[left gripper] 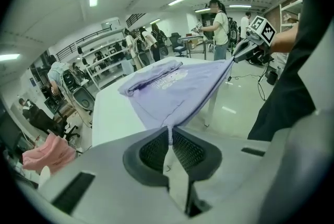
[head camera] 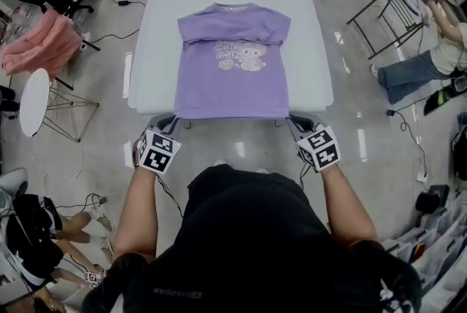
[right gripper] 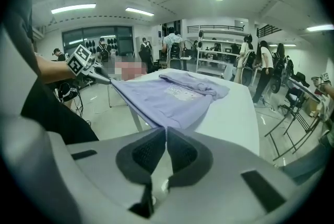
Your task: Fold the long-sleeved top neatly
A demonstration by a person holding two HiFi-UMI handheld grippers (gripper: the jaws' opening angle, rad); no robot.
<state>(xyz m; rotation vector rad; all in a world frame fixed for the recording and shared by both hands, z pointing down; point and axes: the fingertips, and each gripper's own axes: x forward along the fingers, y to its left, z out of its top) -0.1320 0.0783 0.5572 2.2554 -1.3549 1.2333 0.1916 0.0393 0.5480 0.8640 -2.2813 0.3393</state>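
Observation:
A lilac long-sleeved top (head camera: 232, 60) with a cartoon print lies flat on the white table (head camera: 157, 34), collar at the far side and sleeves folded in across the chest. Its hem reaches the near table edge. My left gripper (head camera: 169, 122) is shut on the hem's left corner, and the cloth edge runs between its pads (left gripper: 169, 131). My right gripper (head camera: 295, 122) is shut on the hem's right corner (right gripper: 166, 134). The hem is stretched taut between them, lifted slightly off the edge. In the left gripper view the right gripper (left gripper: 237, 53) shows at the far corner.
A pink garment (head camera: 40, 45) is draped over a chair at the left, with a round white stool (head camera: 34, 101) nearer. A metal folding rack (head camera: 390, 5) and a seated person (head camera: 430, 60) are at the right. Cables run over the floor.

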